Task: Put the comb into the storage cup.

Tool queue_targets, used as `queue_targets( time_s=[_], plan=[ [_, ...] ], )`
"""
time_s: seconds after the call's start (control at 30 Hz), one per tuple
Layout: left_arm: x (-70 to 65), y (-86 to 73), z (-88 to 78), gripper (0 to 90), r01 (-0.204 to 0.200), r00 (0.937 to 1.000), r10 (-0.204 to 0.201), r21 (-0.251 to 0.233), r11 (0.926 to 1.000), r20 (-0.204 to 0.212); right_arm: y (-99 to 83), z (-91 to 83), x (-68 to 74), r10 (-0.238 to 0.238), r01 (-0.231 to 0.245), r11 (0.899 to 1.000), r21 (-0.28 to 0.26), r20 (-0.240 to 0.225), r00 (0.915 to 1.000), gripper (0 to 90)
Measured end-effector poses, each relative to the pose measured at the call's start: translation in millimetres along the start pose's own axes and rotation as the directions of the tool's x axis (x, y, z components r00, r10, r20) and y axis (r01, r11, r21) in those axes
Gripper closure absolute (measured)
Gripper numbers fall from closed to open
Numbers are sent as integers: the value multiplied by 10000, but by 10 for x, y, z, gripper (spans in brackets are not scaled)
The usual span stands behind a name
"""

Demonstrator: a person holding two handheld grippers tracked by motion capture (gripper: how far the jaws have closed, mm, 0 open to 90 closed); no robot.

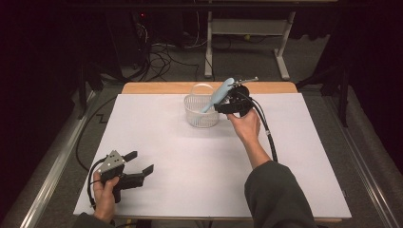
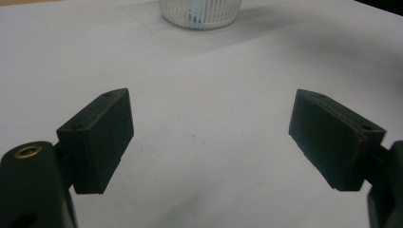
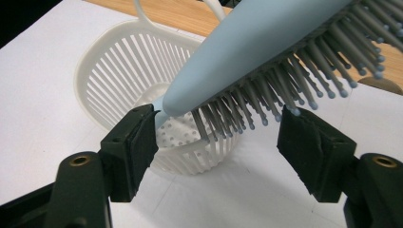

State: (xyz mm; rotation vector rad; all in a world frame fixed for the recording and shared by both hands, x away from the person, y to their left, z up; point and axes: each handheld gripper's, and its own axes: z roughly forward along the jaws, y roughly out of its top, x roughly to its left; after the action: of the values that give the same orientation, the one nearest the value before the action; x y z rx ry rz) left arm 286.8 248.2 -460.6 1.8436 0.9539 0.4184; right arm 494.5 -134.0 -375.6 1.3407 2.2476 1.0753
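A light blue hairbrush (image 1: 219, 93) leans head-up in a white slatted basket (image 1: 202, 112) at the far middle of the table, its handle end down inside. My right gripper (image 1: 231, 102) is just right of the basket at the brush's head. In the right gripper view the brush (image 3: 266, 42) crosses above and between the jaws of that gripper (image 3: 218, 118). Its bristles hang into the gap, the pads stand apart from them, and the gripper is open. The basket (image 3: 119, 66) sits behind the left jaw. My left gripper (image 1: 141, 161) rests open near the front left corner with nothing between its pads (image 2: 102, 137).
A white sheet (image 1: 190, 156) covers the tabletop, with a strip of wood (image 1: 157, 88) showing along the far edge. The right gripper's cable (image 1: 268, 135) trails back beside the forearm. Beyond the table are floor cables and a metal frame (image 1: 247, 28). The basket (image 2: 199, 14) shows far ahead in the left gripper view.
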Motion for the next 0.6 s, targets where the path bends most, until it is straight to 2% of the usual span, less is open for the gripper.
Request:
queue_targets(
  time_s=[0.6],
  plan=[
    [36,-7,-47,161,168,9997,-170,-123,9998,-169,-88,-139,-38,-50,46,9996,-261,-166,9999,304]
  ],
)
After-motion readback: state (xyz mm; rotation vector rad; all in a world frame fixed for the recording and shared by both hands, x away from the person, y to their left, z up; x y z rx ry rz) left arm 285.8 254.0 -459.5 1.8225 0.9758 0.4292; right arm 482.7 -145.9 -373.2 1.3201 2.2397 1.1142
